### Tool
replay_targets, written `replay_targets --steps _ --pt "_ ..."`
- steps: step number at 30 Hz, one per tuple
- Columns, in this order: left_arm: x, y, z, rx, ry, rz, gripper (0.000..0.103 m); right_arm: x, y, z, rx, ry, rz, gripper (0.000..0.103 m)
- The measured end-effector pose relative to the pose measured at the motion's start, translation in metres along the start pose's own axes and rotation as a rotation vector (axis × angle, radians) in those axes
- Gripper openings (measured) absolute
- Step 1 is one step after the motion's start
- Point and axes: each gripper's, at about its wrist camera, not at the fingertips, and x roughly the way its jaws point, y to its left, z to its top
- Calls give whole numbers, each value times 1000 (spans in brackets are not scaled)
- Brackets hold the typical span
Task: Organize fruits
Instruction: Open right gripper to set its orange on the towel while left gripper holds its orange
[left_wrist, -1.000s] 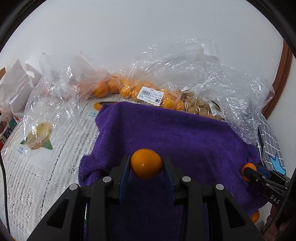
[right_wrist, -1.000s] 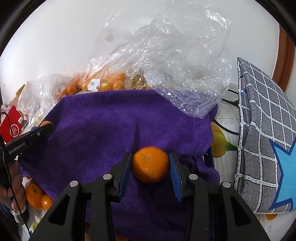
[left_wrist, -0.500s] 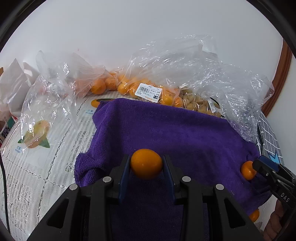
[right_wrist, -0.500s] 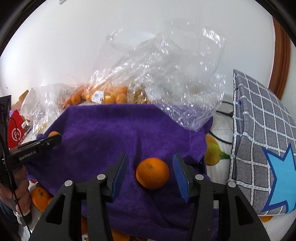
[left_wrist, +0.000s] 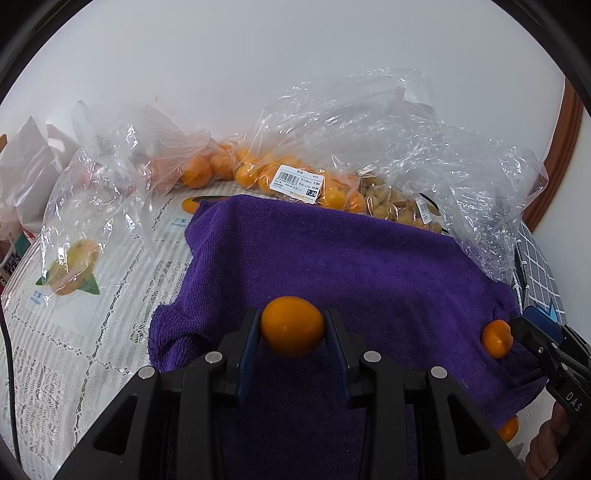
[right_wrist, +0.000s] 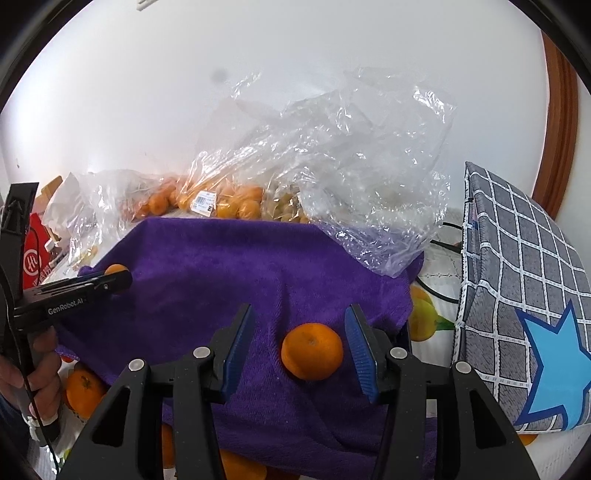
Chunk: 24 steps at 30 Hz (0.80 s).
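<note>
**Right tool lets go of its tangerine; left tool keeps its grip**

A second ago the right tool (right_wrist: 301, 345) was clamped on a tangerine (right_wrist: 312, 350); its jaws have since spread apart, and the fruit now sits free on the purple towel (right_wrist: 229, 266) between the two blue pads, touching neither. The left tool (left_wrist: 292, 332) has not shifted: its pads are clamped on a smooth orange fruit (left_wrist: 292, 326), perhaps a kumquat, though the fisheye view makes that hard to settle, held just above the towel.

From the left in the right wrist view: a hand (right_wrist: 35, 373) grips the left tool's handle, with loose tangerines (right_wrist: 83, 393) beside it under the towel's edge. Behind the towel, along the wall, lie clear plastic bags: one of small oranges with a price label (right_wrist: 203, 201), then one of pale husked fruit (right_wrist: 286, 206), then crumpled empty plastic (right_wrist: 362, 177) whose edge overlaps the towel's far right corner. At far right stands a grey checked cushion (right_wrist: 517, 266) with a blue star.

In the left wrist view, a white lace cloth printed with mangoes (left_wrist: 74, 314) covers the counter left of the towel, and an empty bag (left_wrist: 92, 206) rests on it.
</note>
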Motion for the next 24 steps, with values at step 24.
replay_targets --steps 24 --pt "-14 -5 -2 20 -61 -22 49 -15 -13 0 95 -15 50 51"
